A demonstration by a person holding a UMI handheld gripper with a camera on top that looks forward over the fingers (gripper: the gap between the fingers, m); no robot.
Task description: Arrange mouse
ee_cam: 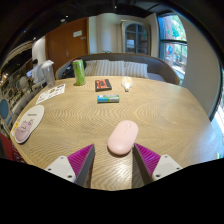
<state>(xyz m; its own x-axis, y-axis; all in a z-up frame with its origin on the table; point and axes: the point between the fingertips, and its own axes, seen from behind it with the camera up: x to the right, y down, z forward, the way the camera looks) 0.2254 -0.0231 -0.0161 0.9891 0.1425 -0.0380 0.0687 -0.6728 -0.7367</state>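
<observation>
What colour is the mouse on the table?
Pale pink. The mouse shows in the gripper view, just ahead of the open gripper, on the wooden table.

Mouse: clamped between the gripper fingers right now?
No. The pink mouse rests on the wooden table just ahead of the open gripper, with neither pad touching it.

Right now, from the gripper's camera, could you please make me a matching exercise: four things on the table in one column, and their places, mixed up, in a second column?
Things:
1. pink mouse
2. green bottle
3. dark book
4. white papers

Places:
A. upright at the table's far edge
B. just ahead of the open gripper, between its fingers' lines
C. flat, nearer than the bottle, towards the table's side edge
D. flat, beside the bottle, mid-table far side

Pairs: 1-B, 2-A, 3-D, 4-C
</observation>
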